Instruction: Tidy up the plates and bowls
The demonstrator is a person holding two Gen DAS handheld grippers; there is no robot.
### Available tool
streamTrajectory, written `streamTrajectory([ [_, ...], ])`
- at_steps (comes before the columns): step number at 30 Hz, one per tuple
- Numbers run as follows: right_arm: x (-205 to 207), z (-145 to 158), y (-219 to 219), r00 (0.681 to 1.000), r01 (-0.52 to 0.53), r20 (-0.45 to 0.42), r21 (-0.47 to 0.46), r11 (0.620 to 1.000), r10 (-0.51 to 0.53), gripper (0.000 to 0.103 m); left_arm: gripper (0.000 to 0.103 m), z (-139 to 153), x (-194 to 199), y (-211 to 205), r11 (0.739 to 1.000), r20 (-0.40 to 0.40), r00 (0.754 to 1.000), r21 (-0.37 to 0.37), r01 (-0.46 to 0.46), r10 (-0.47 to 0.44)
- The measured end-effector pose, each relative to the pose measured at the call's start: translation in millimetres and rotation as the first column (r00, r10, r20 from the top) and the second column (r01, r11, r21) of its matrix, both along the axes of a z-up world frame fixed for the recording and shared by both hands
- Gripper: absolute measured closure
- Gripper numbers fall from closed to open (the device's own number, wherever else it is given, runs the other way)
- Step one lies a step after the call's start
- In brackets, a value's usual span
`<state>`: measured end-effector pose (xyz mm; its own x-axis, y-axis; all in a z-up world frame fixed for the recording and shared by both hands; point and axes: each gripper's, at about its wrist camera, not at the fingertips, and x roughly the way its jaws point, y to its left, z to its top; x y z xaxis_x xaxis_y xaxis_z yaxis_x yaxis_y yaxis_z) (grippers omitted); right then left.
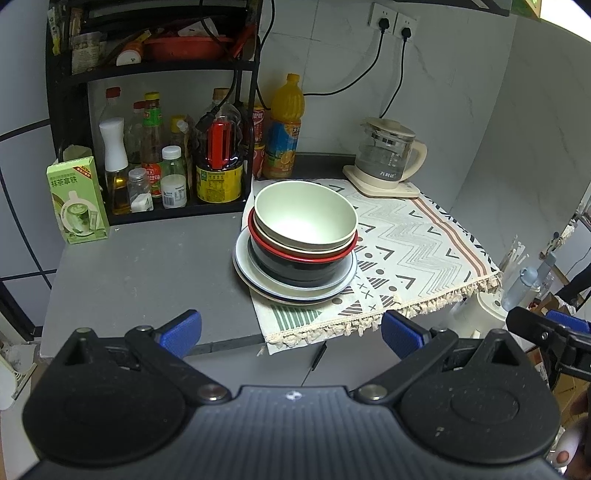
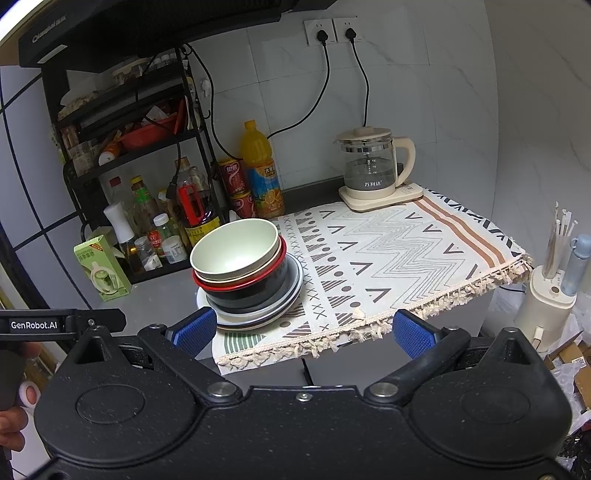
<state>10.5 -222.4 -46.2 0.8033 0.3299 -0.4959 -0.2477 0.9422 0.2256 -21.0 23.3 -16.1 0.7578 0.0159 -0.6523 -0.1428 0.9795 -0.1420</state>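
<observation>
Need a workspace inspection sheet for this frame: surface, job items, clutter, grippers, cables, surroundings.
Surface: grey counter; patterned cloth covers its right part, fringe hanging over the front edge.
Job's things: one stack, pale green bowl on top, red-rimmed black bowl under it, plates at the bottom, straddling the cloth's left edge.
Clutter: green carton, condiment bottles in black rack, orange juice bottle, glass kettle.
Grippers: left hand-held gripper open, empty; right hand-held gripper open, empty; both short of the stack.
Cables: two black cords from wall sockets run down behind the counter.
Surroundings: tiled wall; white utensil holder right of the counter.
</observation>
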Motion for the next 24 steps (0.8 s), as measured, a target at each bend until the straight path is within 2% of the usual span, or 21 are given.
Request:
streamTrajectory([
  [24, 2.6, -13.7, -6.3, 1.0, -0.002, -0.026, -0.008, 1.0, 0.002, 0.001, 0.001, -7.4, 0.6, -1.6, 1.0, -0.006, 1.0, -0.003, 0.007, -0.007],
])
